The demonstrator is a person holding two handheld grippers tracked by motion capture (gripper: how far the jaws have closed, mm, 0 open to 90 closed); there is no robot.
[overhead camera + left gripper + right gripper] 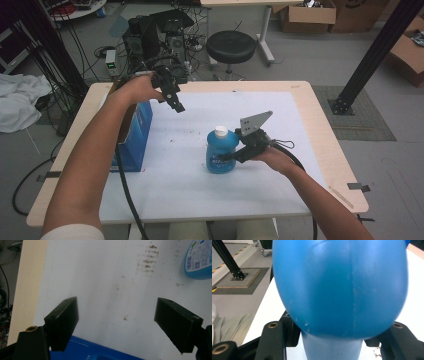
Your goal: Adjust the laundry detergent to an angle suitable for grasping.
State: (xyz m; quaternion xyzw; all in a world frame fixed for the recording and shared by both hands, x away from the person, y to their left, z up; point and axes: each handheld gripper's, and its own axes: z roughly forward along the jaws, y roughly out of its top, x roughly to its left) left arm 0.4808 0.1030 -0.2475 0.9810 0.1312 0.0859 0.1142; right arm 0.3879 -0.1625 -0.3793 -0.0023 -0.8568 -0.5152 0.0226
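- I am holding my right gripper (231, 156) at about 4 o'clock from the middle of the white mat (200, 190), its jaws lying level and pointing toward 9 o'clock.
- Its jaws are clamping the blue bottle (221, 150); in the right gripper view the bottle's body (339, 285) is bulging large between the two black jaws, with its paler narrow part running down between them.
- The blue bottle is standing upright near the centre of the mat, its white cap (220, 131) pointing up and its label facing toward 6 o'clock.
- The grey three-cornered plate (254, 121) on the right gripper is rising at 1 o'clock of the bottle.
- I am keeping my left gripper (176, 103) raised at about 10 o'clock of the bottle, well apart from it, tips pointing down toward the mat.
- Its jaws are standing wide apart with nothing between them; in the left gripper view, bare mat (112, 277) with brown specks is lying between them.
- A blue box (134, 137) is standing on the mat's 9 o'clock edge, under my left forearm (90, 165).
- The bottle's labelled side (198, 260) is appearing at 1 o'clock in the left gripper view.
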